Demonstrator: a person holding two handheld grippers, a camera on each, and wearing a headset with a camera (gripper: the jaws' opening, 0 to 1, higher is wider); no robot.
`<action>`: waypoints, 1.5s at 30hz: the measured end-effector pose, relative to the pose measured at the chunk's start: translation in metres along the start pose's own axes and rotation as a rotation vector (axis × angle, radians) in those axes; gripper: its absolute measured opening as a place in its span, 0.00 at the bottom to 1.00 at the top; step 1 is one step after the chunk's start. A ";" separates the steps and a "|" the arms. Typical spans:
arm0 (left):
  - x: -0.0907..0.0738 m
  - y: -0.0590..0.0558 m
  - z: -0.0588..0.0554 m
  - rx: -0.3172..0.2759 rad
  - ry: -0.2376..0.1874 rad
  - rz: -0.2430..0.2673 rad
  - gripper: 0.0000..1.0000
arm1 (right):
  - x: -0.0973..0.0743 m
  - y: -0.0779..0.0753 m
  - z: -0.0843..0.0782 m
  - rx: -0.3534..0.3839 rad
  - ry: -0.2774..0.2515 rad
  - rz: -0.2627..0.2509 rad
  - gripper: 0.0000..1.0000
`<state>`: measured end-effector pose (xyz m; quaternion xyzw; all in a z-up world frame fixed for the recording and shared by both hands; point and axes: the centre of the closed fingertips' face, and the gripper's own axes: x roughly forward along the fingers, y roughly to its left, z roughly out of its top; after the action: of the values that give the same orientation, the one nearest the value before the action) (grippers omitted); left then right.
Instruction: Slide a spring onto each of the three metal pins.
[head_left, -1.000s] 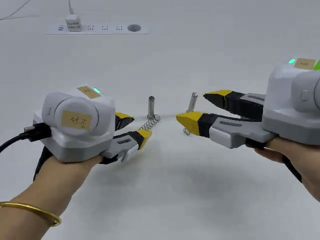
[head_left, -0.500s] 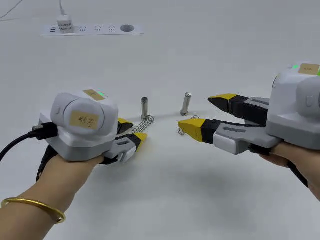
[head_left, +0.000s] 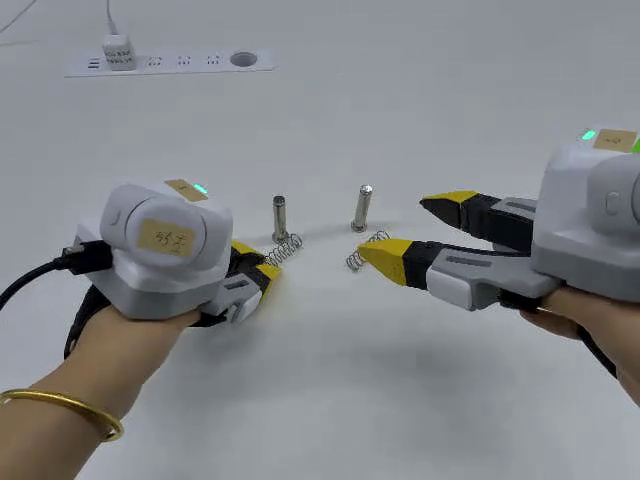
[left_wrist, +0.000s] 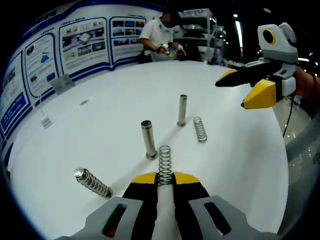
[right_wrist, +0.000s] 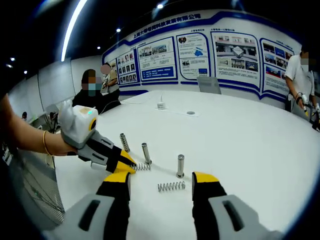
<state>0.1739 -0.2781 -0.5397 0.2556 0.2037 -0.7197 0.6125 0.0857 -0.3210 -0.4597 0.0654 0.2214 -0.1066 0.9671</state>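
A white worktop carries everything. Head view: my left hand-held gripper pinches a coiled steel spring just beside a bare upright steel pin. Left gripper view: the coil slants toward that pin's foot, so I'd lift, stand it vertical and centre its bore over the tip before lowering. Right gripper view: my right hand-held gripper, jaws spread, faces a loose second spring near that pin.

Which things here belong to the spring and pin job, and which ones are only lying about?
For the job: first bare pin; second bare pin; third pin with fitted spring; held spring in the left gripper; loose spring lying flat.
Only lying about: power strip; white plug in it.
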 end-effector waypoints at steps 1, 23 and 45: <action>0.000 0.000 0.000 0.007 0.002 0.000 0.11 | 0.000 0.000 0.000 0.000 0.001 0.000 0.51; -0.040 -0.009 0.032 -0.064 -0.153 0.003 0.10 | -0.003 0.011 0.027 0.068 -0.071 0.043 0.47; -0.079 -0.032 0.048 -0.165 -0.343 -0.069 0.10 | 0.017 0.056 0.044 0.175 -0.080 0.225 0.38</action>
<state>0.1457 -0.2404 -0.4537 0.0710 0.1632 -0.7541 0.6322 0.1321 -0.2774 -0.4236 0.1698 0.1639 -0.0188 0.9716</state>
